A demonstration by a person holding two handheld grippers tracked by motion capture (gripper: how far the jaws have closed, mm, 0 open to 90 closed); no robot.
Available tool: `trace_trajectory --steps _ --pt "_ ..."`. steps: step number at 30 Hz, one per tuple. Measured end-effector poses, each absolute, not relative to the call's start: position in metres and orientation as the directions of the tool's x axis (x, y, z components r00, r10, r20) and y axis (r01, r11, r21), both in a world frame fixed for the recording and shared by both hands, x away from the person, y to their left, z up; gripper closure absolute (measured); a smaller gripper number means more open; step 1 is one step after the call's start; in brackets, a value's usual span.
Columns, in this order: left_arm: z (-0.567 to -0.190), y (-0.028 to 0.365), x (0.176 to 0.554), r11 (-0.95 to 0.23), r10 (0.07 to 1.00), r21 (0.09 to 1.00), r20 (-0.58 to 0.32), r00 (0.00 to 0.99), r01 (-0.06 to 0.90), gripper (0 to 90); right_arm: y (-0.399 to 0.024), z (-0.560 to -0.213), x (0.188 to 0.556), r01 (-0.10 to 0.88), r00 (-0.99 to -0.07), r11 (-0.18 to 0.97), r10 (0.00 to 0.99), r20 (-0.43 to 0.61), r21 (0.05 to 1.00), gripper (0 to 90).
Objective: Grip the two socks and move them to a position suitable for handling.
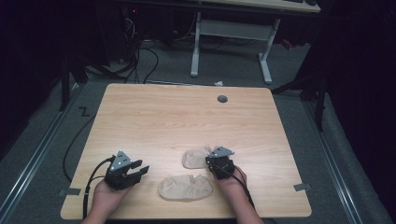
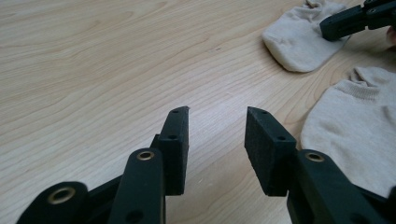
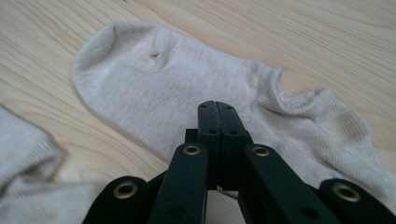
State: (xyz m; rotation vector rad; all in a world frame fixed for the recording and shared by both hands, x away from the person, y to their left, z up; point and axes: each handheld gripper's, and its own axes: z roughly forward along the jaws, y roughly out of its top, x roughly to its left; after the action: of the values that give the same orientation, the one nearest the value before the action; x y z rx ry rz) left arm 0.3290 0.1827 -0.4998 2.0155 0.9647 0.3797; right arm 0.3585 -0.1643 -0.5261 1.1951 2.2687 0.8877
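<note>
Two beige ankle socks lie flat on the wooden table [image 1: 187,112]. The farther sock [image 1: 194,158] [image 2: 303,39] [image 3: 154,88] has my right gripper [image 1: 210,162] [image 3: 218,107] over its middle, jaws shut together; no fabric is visibly pinched between the pads. From the left gripper view, the right gripper [image 2: 327,28] rests its tips on that sock's edge. The nearer sock [image 1: 185,187] [image 2: 350,121] [image 3: 23,154] lies by the front edge, between my hands. My left gripper [image 1: 140,168] [image 2: 217,114] is open above bare wood, left of the nearer sock, with nothing between its pads.
A round cable hole [image 1: 222,99] sits near the table's far edge. Beyond the table stands another desk on white legs [image 1: 229,28], with cables on the floor [image 1: 140,56]. Bare wood stretches across the table's far half and left side.
</note>
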Motion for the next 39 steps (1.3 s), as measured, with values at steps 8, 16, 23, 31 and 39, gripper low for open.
trace_trajectory --steps 8,16,23,31,39 --pt "-0.503 0.192 0.325 -0.337 0.774 0.787 -0.082 0.628 0.517 59.4 -0.131 -0.528 0.369 0.516 -0.626 0.473 0.777 -0.062 0.714 89.5" --pt "-0.503 0.183 0.329 -0.335 0.767 0.791 -0.085 0.636 0.511 58.9 -0.166 -0.500 0.356 0.465 -0.553 0.397 0.828 -0.090 0.791 84.8" --pt "-0.515 0.160 0.343 -0.362 0.755 0.775 -0.082 0.651 0.518 57.4 -0.201 -0.506 0.358 0.509 -0.485 0.352 0.871 -0.077 0.786 73.6" --pt "-0.518 0.133 0.353 -0.374 0.731 0.771 -0.097 0.675 0.516 52.6 -0.209 -0.517 0.368 0.546 -0.475 0.321 0.880 -0.029 0.774 69.7" --pt "-0.521 0.108 0.378 -0.341 0.736 0.770 -0.138 0.663 0.539 53.3 -0.200 -0.521 0.378 0.565 -0.489 0.327 0.872 -0.012 0.757 69.6"
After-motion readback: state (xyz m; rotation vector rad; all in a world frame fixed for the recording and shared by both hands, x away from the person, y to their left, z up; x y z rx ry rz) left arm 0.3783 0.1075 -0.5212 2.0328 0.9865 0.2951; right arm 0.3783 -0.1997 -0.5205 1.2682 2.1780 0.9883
